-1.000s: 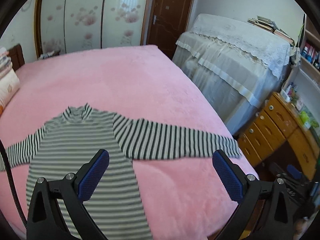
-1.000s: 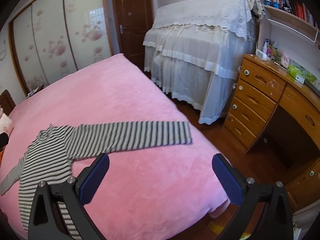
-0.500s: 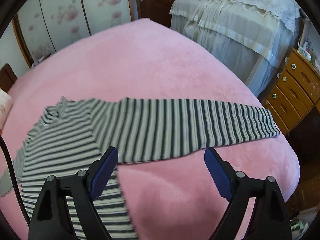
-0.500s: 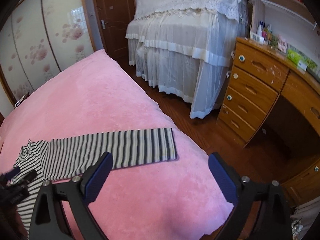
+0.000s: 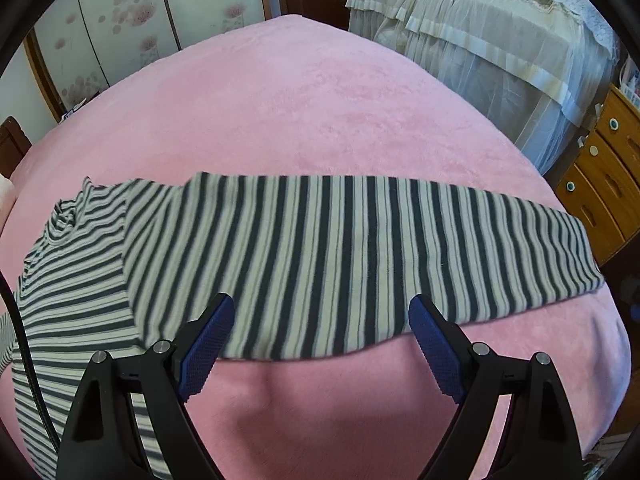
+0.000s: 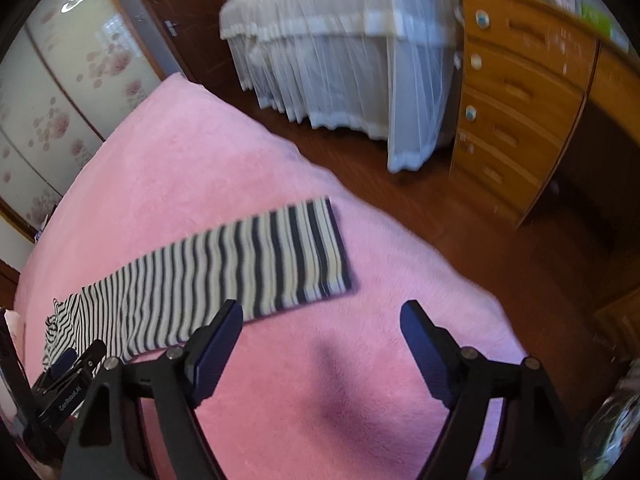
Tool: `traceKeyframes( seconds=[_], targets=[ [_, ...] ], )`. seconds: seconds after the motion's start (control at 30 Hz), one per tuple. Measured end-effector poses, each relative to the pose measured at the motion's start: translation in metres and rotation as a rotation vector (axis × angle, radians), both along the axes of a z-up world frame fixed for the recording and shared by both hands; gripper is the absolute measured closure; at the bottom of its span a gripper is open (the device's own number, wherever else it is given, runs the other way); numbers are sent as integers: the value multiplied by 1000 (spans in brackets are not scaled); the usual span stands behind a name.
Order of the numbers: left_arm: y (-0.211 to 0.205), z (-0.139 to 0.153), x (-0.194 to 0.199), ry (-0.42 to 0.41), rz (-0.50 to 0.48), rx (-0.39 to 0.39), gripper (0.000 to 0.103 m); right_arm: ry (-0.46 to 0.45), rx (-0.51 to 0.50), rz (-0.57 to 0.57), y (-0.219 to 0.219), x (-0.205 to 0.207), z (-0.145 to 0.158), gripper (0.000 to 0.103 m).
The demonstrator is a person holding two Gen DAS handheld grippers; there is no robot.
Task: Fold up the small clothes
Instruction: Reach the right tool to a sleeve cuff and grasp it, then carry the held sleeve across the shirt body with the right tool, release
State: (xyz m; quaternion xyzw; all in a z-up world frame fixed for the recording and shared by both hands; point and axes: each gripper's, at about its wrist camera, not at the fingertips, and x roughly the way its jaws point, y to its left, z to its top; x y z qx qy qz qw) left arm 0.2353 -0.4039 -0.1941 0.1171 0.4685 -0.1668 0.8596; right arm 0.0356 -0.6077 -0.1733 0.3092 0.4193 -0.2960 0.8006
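A small black-and-white striped long-sleeved top [image 5: 80, 264] lies flat on the pink bed [image 5: 320, 112]. Its right sleeve [image 5: 360, 256] stretches out to the right, the cuff near the bed's corner. My left gripper [image 5: 320, 320] is open, low over the near edge of that sleeve close to the armpit, holding nothing. In the right wrist view the sleeve [image 6: 240, 272] ends in a cuff [image 6: 328, 248]. My right gripper [image 6: 320, 320] is open and empty, just in front of the cuff. The left gripper's body [image 6: 68, 376] shows at the lower left.
The bed's edge drops to a wooden floor [image 6: 440, 208] on the right. A wooden drawer unit [image 6: 520, 104] and a lace-covered piece of furniture [image 6: 320, 40] stand beyond. Sliding wardrobe doors [image 5: 120, 20] and a brown door line the far wall.
Both grippers have dropped lower and moved closer to the stretched right sleeve. Both stay open. The top has not moved.
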Motion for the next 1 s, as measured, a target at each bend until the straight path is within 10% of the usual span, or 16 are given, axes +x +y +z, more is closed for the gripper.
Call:
traceKeyframes(
  seconds=[0.4,0.7,1.0],
  targets=[
    [-9,-21,12,17,41,-19,15,-82,159,-39,-17,18,-47,28],
    [-14,-9,6,-6,22,-42,15,-158,255,-20,-37,39,-58,99],
    [10,23,1,-20,41,-101,15,-266,-30,131,13,48,17,99]
  ],
)
